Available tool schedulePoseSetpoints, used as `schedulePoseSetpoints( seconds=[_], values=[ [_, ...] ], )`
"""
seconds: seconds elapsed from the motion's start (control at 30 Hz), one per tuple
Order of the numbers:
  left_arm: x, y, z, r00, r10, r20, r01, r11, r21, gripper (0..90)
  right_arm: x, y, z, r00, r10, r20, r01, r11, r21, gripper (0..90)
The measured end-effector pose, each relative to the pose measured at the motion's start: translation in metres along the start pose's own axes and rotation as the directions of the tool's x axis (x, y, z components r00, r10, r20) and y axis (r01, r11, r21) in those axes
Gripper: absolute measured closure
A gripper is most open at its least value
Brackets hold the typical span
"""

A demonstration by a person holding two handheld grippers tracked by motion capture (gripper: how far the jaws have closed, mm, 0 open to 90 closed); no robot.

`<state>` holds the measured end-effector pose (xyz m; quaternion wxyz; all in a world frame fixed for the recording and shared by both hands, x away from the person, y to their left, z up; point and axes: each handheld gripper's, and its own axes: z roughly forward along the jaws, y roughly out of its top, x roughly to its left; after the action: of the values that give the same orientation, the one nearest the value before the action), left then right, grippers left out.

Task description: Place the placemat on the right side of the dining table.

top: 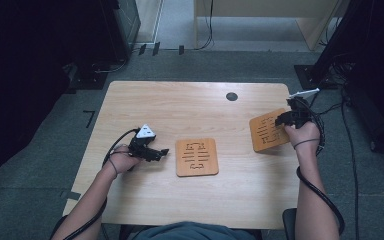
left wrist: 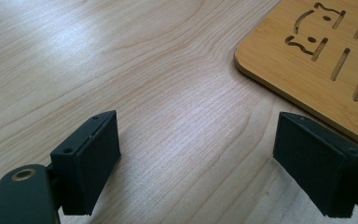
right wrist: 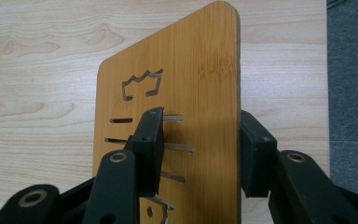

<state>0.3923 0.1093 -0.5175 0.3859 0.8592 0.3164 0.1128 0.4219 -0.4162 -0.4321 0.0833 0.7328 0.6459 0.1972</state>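
From above, the right gripper (top: 286,119) lifts a wooden trivet (top: 266,132) right of the centre trivet (top: 196,157); the left gripper (left wrist: 196,163) waits spread beside the centre trivet (left wrist: 317,60); the right gripper's (right wrist: 198,154) jaws pinch the raised trivet (right wrist: 200,93) edgewise for carrying.

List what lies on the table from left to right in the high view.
Left tongs → middle wooden mat → round table hole → right wooden mat, clamped in the right tongs.

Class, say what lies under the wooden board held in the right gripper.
The board, clamped by the right gripper, is lifted over the table. Bare wood shows around it; the patch directly beneath is covered.
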Motion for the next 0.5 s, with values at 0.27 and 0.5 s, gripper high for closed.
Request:
schedulePoseSetpoints(
  seconds=[0.27,0.5],
  values=[
    [0.0,0.0,0.0,1.0,0.0,0.0,0.0,1.0,0.0,13.7,-0.004,-0.001,0.005,0.9993,0.026,-0.029,-0.026,1.0,-0.011,58.1],
    [0.0,0.0,0.0,1.0,0.001,-0.001,-0.001,1.0,0.0,13.7,-0.003,-0.002,0.012,0.9994,0.027,-0.023,-0.027,1.0,0.001,54.5]
  ],
)
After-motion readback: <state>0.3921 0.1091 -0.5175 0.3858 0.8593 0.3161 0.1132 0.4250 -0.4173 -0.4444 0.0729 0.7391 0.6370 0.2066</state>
